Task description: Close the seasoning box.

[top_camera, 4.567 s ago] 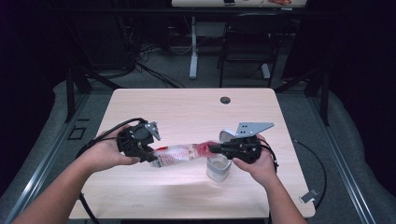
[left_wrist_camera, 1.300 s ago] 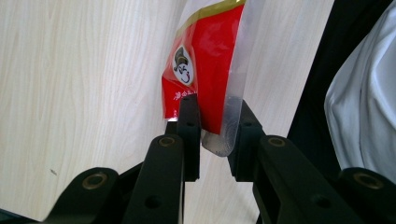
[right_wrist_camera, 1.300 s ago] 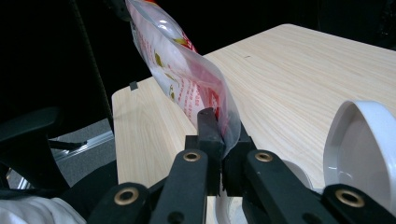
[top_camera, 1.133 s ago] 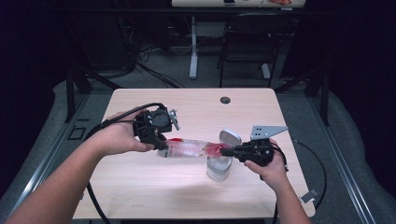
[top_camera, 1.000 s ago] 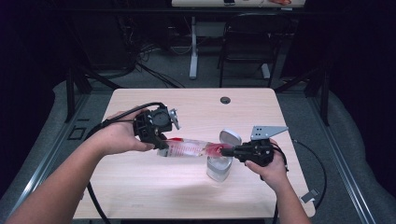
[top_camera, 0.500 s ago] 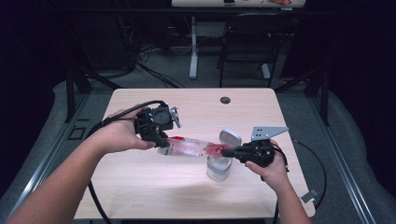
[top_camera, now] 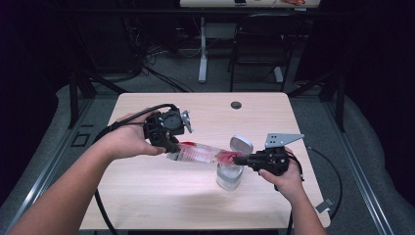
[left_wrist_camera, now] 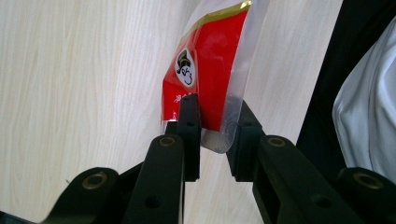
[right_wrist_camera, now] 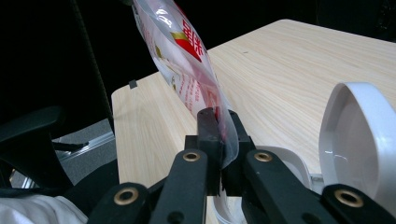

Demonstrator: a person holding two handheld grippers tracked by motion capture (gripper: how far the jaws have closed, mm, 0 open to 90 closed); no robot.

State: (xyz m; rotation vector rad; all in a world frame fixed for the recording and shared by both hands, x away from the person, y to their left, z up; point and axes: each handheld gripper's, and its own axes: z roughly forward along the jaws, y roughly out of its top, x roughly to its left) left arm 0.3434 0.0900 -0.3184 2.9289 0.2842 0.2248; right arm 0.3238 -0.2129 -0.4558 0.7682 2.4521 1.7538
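A clear pouch with red print (top_camera: 200, 152) hangs stretched between both grippers above the table, sloping down to the right. My left gripper (top_camera: 172, 146) is shut on its higher end, where a cartoon logo (left_wrist_camera: 185, 68) shows on the pouch (left_wrist_camera: 210, 70). My right gripper (top_camera: 240, 159) is shut on the lower end, pinching the film of the pouch (right_wrist_camera: 187, 70) between its jaws (right_wrist_camera: 219, 135). Directly under that end stands a clear jar (top_camera: 229, 177) with its white flip lid (top_camera: 241, 145) open. The lid (right_wrist_camera: 359, 140) sits close to the right of the jaws.
The wooden table (top_camera: 147, 196) has a small black grommet (top_camera: 236, 105) near its far edge. A black chair (top_camera: 259, 44) and a desk leg (top_camera: 202, 49) stand behind the table. Cables (top_camera: 105, 132) trail from both grippers.
Since the earliest frame my left hand has lifted its end of the pouch up and away, so the pouch tilts toward the jar. Over the last second nothing has visibly moved.
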